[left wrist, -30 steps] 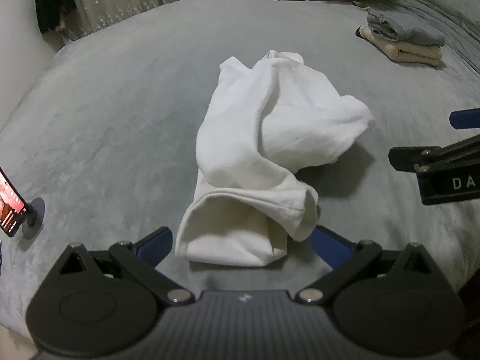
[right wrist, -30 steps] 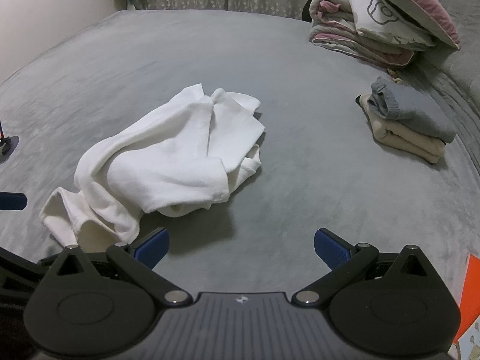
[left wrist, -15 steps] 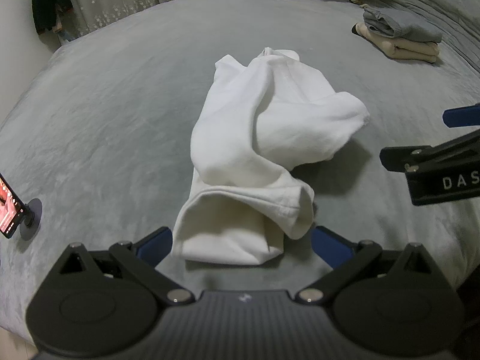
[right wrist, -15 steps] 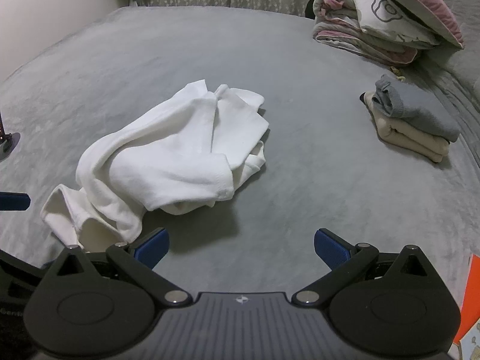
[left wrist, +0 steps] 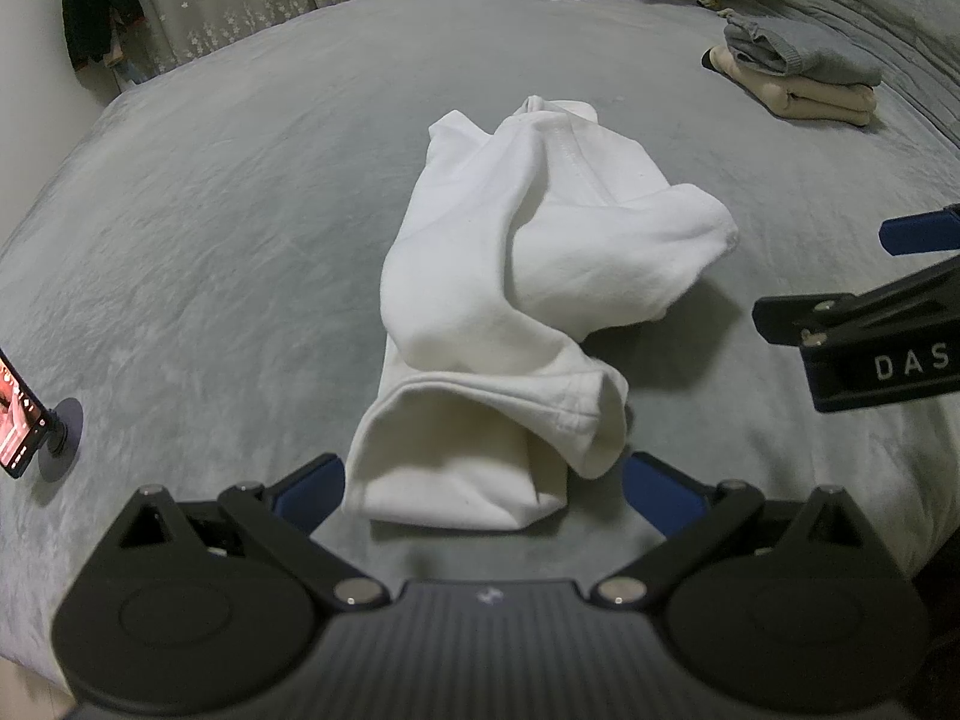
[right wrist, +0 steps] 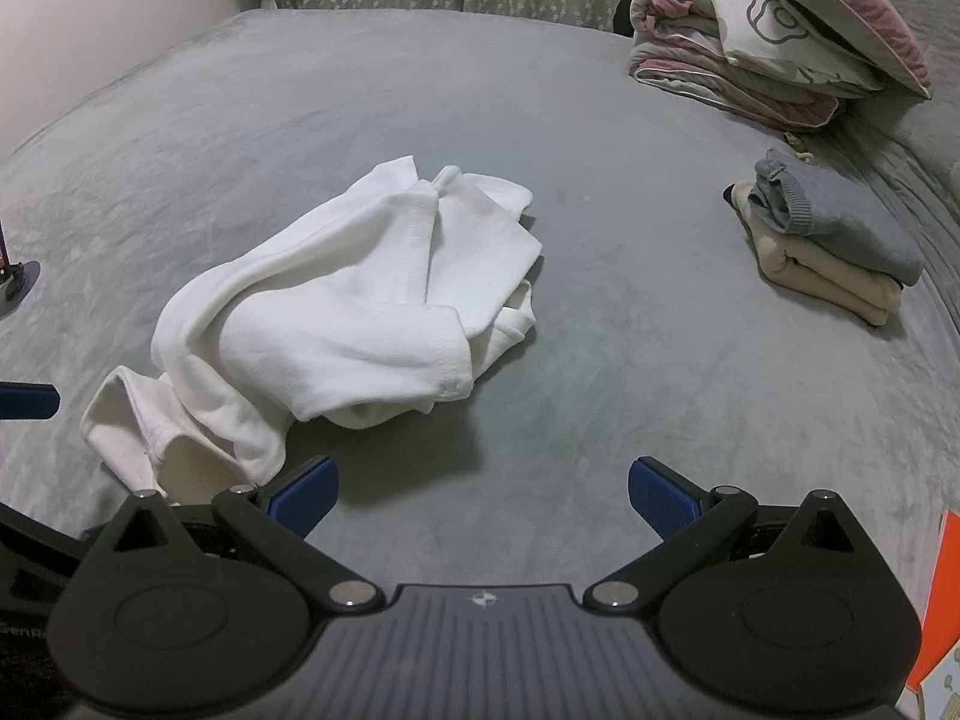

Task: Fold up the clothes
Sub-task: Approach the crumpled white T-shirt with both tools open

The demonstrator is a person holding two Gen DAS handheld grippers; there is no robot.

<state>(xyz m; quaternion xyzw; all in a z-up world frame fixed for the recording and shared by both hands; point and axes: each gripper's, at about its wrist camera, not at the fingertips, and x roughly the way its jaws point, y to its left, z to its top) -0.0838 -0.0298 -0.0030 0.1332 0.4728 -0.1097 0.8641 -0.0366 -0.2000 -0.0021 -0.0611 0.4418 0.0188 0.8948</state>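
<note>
A crumpled white garment (left wrist: 516, 300) lies in a heap on the grey bed (left wrist: 210, 240). Its open hem end points toward my left gripper (left wrist: 483, 489), which is open, and that end lies between the blue fingertips without being pinched. In the right wrist view the same white garment (right wrist: 354, 312) sits left of centre. My right gripper (right wrist: 483, 492) is open over bare blanket, with its left finger pad (right wrist: 303, 489) close beside the garment's near corner. The right gripper's body (left wrist: 870, 354) shows at the right edge of the left wrist view.
A folded stack, grey on beige (right wrist: 834, 246), rests at the right of the bed. Rolled bedding and pillows (right wrist: 774, 42) pile up at the far right. A phone on a small stand (left wrist: 30, 426) sits at the left. An orange item (right wrist: 936, 606) shows at the lower right edge.
Both grippers have drifted slightly, so the garment sits a little lower and nearer in the views. The garment itself has not moved. Both grippers stay open.
</note>
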